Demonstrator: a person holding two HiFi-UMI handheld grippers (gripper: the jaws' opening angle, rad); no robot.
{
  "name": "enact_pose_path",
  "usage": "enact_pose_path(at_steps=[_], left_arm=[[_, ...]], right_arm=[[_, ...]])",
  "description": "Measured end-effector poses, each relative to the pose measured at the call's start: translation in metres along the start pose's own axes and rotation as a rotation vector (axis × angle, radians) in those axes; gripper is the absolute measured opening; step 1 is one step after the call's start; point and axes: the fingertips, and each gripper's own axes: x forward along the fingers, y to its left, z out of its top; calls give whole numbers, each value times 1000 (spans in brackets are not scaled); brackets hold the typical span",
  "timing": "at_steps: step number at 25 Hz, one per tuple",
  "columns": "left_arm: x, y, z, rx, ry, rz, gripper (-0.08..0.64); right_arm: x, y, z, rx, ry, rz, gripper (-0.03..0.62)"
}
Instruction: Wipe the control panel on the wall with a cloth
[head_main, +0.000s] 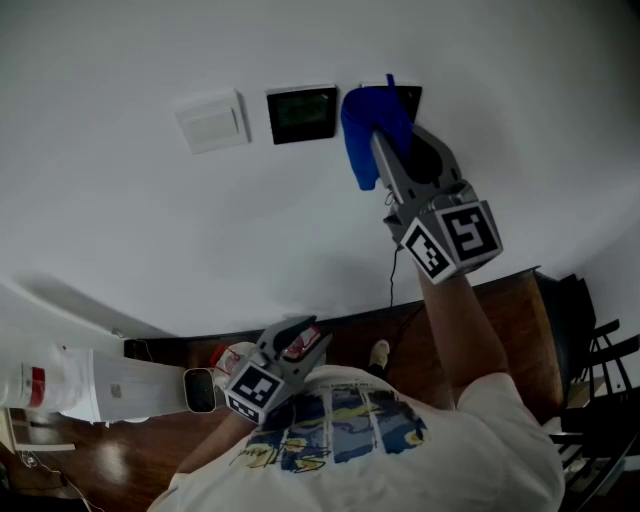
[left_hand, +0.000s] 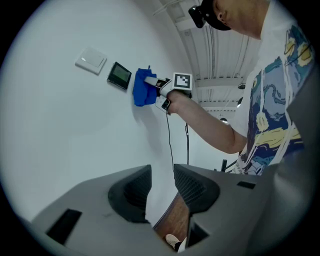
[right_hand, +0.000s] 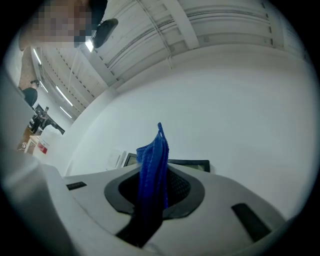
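- Left gripper: hanging low by the person's waist, jaws a little apart, gripping nothing.
- Right gripper: reaching up to the wall, jaws pinching a blue cloth.
- Cloth: covering the left edge of the right-hand control panel, just beside a second panel.
- Handling, as judged: pressing the cloth flat and sweeping lightly toward the right edge, keeping the hard jaws off the screen.

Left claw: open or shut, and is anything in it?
Open and empty. In the left gripper view the left claw has its pads apart, with only white wall and wooden floor showing between them.
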Motion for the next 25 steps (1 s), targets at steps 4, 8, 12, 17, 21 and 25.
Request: enact_pose_path(at_steps=[4, 8, 12, 17, 21, 25], left_arm=[[-3, 1, 0, -2, -1, 20, 133], [-8, 5, 3, -27, -12, 43, 133], [-7, 6, 2, -23, -9, 38, 133], [-1, 0, -1, -17, 3, 6, 133], [3, -1, -1, -13, 3, -3, 133], [4, -5, 2, -20, 0, -2, 133]], right_arm=[[16, -6, -10, -6, 17, -12, 95], [9, -30, -16, 2, 31, -67, 95], [-10, -61, -18, -4, 41, -145, 95], [-36, -96, -20, -11, 57, -233, 95], [-39, -99, -21, -20, 61, -238, 95], [-39, -96, -19, -20, 58, -225, 95]])
